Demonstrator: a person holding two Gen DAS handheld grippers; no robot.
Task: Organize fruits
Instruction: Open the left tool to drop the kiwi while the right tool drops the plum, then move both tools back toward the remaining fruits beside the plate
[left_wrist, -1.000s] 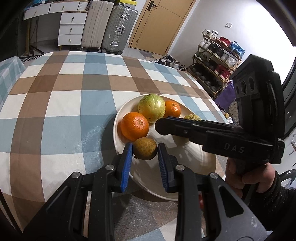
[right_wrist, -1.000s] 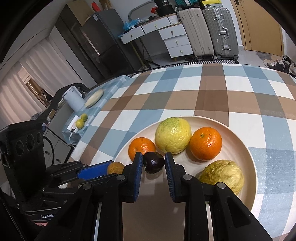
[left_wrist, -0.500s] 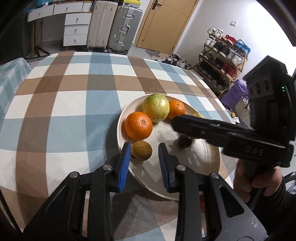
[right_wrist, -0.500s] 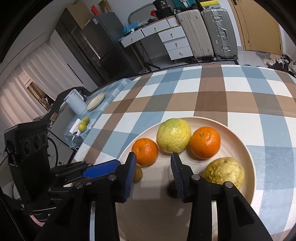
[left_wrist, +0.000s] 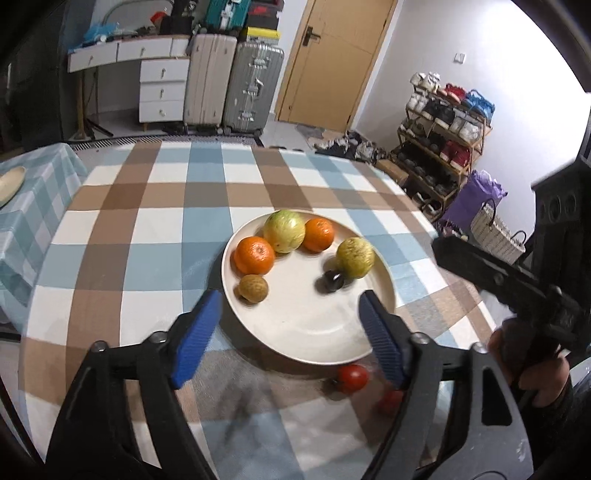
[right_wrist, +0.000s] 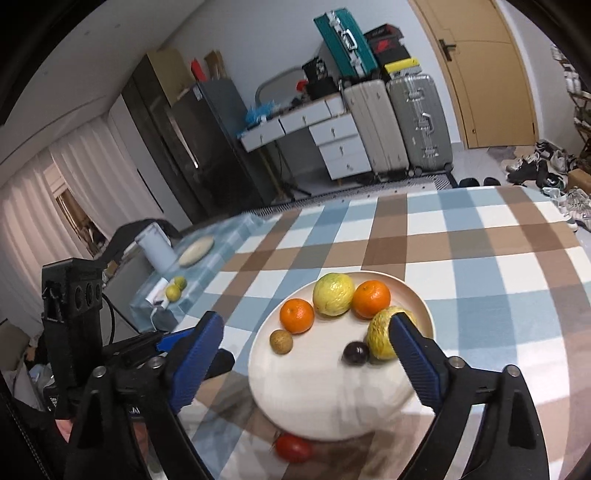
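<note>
Claws: your left claw (left_wrist: 290, 334) and right claw (right_wrist: 306, 360) are both opening, empty, having released the brown fruit (left_wrist: 252, 288) and plum (right_wrist: 355, 352) onto the plate (left_wrist: 306, 343). Pick the tomato (left_wrist: 351, 377) off the table (left_wrist: 110, 229) next.

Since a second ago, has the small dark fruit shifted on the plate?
Yes. The dark fruit has moved along the plate from near the left orange to beside the bumpy yellow fruit, free of the opening right tongs.
</note>
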